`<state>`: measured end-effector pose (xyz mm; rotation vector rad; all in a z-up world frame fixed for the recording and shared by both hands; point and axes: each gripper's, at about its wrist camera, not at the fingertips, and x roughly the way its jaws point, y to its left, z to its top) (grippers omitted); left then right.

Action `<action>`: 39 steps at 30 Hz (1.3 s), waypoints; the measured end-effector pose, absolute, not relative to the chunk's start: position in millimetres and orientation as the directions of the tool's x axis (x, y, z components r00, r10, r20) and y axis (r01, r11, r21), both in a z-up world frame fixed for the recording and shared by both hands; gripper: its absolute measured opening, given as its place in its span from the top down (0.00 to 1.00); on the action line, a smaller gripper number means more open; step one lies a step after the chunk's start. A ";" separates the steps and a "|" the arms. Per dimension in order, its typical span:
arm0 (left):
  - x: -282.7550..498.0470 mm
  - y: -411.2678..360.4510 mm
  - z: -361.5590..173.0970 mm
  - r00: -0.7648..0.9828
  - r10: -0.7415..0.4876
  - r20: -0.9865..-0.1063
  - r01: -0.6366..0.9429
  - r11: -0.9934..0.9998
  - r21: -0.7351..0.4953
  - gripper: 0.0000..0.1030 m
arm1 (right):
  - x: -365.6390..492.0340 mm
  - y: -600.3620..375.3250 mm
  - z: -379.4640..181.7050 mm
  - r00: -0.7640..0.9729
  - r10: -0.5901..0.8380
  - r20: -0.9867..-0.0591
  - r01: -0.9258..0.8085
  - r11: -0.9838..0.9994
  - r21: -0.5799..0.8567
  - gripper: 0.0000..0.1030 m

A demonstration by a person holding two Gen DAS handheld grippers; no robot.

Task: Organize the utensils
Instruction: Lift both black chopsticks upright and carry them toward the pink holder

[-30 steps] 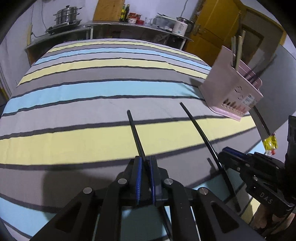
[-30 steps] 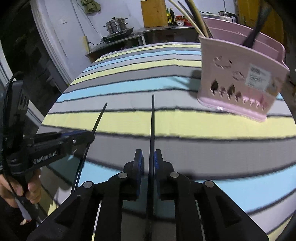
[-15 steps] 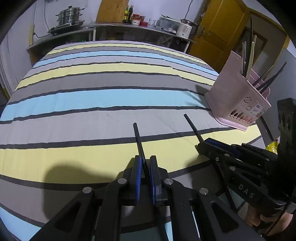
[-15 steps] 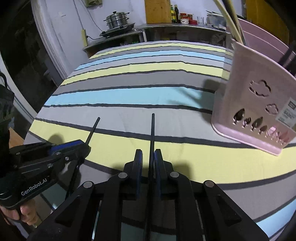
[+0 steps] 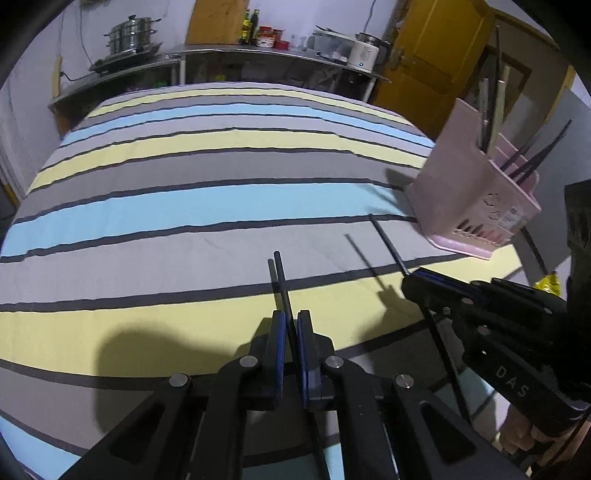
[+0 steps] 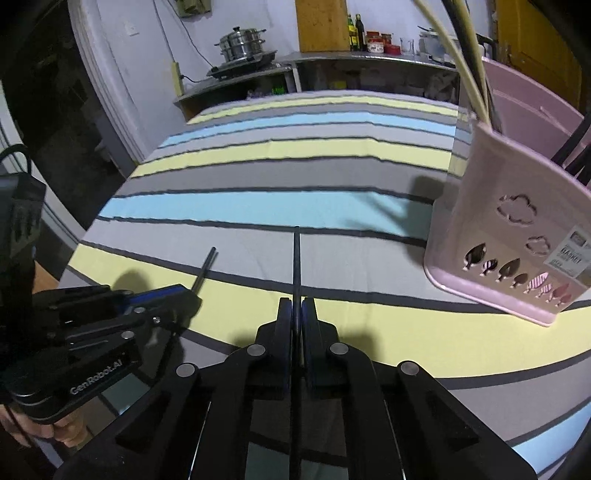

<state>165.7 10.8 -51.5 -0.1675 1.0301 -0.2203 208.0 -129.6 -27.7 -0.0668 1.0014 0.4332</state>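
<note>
In the left wrist view my left gripper [image 5: 290, 325] is shut on a black chopstick [image 5: 282, 280] that juts forward just above the striped cloth [image 5: 184, 206]. To its right, my right gripper [image 5: 417, 280] holds a second black chopstick [image 5: 388, 243]. In the right wrist view the right gripper [image 6: 295, 310] is closing, its blue pads pressed on that chopstick [image 6: 296, 258]. The left gripper [image 6: 184, 295] shows at the left with its chopstick [image 6: 205, 267]. A pink utensil basket [image 6: 517, 251] stands at the right, also seen as the basket [image 5: 476, 206], with several chopsticks upright in it.
The striped table runs far back to a steel counter [image 5: 258, 51] with a steamer pot [image 5: 129, 33] and bottles. A yellow door [image 5: 436, 62] is behind the basket. A hand [image 6: 40, 428] grips the left tool at the table's near edge.
The right gripper's jaws have narrowed onto its chopstick and it has moved closer to the pink basket. Both chopstick tips now hang off the cloth, apart from their shadows.
</note>
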 end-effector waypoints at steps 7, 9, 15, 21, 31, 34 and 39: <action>160.5 9.0 -56.0 0.467 -0.273 -0.841 0.099 0.961 -0.256 0.93 | 208.9 -132.9 -39.9 0.414 0.310 -0.856 -0.371 0.916 0.152 0.95; 157.3 7.1 -56.1 0.468 -0.263 -0.844 0.099 0.964 -0.245 0.93 | 207.0 -132.7 -41.7 0.412 0.295 -0.862 -0.370 0.919 0.138 0.94; 147.6 0.9 -55.0 0.470 -0.223 -0.854 0.098 0.975 -0.200 0.91 | 201.1 -128.8 -43.0 0.402 0.275 -0.873 -0.392 0.914 0.107 0.91; 144.9 -2.7 -55.1 0.479 -0.197 -0.855 0.089 0.980 -0.176 0.91 | 197.5 -125.4 -43.1 0.404 0.248 -0.880 -0.407 0.911 0.069 0.92; 150.8 1.0 -45.7 0.481 -0.211 -0.851 0.101 0.977 -0.186 0.94 | 196.4 -127.8 -31.7 0.415 0.291 -0.862 -0.411 0.905 0.107 0.95; 149.7 5.7 -28.5 0.509 -0.234 -0.828 0.108 0.972 -0.209 0.95 | 194.6 -131.3 -16.6 0.439 0.313 -0.842 -0.411 0.903 0.121 0.95; 144.0 12.4 18.7 0.589 -0.266 -0.763 0.134 0.963 -0.232 0.95 | 191.9 -141.3 19.9 0.500 0.356 -0.790 -0.407 0.901 0.149 0.95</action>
